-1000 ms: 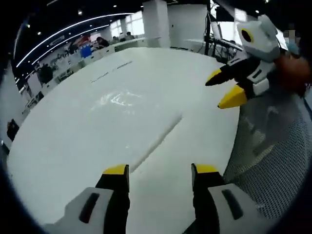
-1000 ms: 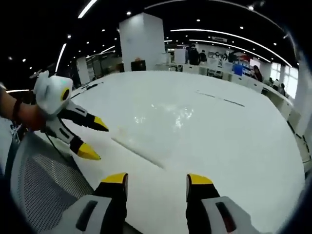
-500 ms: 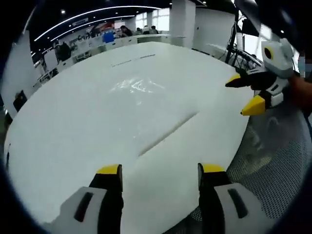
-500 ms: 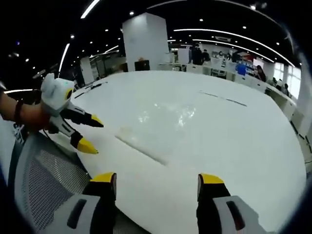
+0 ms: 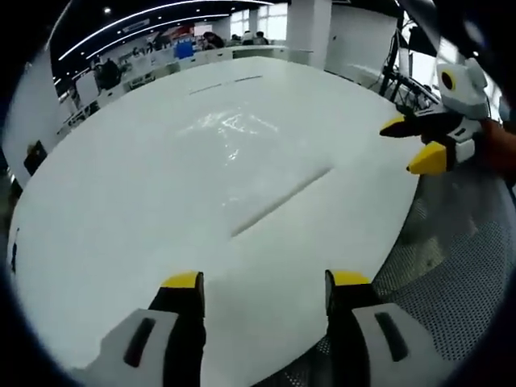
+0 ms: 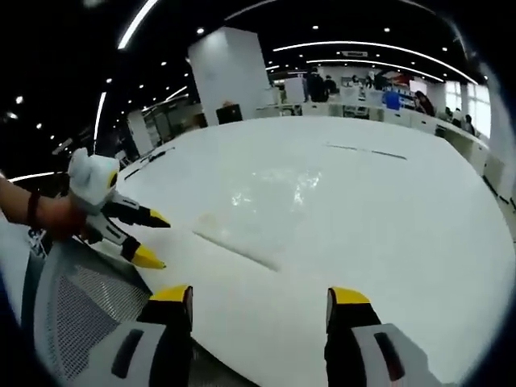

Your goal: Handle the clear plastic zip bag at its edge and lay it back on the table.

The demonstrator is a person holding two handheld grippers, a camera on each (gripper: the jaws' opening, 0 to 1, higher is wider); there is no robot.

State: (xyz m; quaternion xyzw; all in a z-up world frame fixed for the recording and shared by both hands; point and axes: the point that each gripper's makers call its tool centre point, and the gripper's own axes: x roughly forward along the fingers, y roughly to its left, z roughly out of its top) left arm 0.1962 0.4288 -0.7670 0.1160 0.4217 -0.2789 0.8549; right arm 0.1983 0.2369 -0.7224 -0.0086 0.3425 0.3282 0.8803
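The clear plastic zip bag (image 5: 230, 133) lies flat on the white table (image 5: 121, 210), visible mainly as glints; in the right gripper view the bag (image 6: 270, 197) lies mid-table with its near edge toward me. My left gripper (image 5: 262, 282) is open over the table's near edge, nothing between its yellow-tipped jaws; it appears from the side (image 6: 149, 238) at the left of the right gripper view. My right gripper (image 6: 260, 297) is open too, also short of the bag; it enters the left gripper view (image 5: 415, 145) at the right.
A grey mesh chair back (image 5: 451, 282) sits below the table edge, also seen as mesh (image 6: 81, 322). A dark seam (image 5: 278, 201) crosses the tabletop. A white pillar (image 6: 230, 76), desks and people stand far behind.
Both views have shifted a little as the hands pulled back and apart; the other gripper looks smaller in each view. The bag lies still and both grippers stay open.
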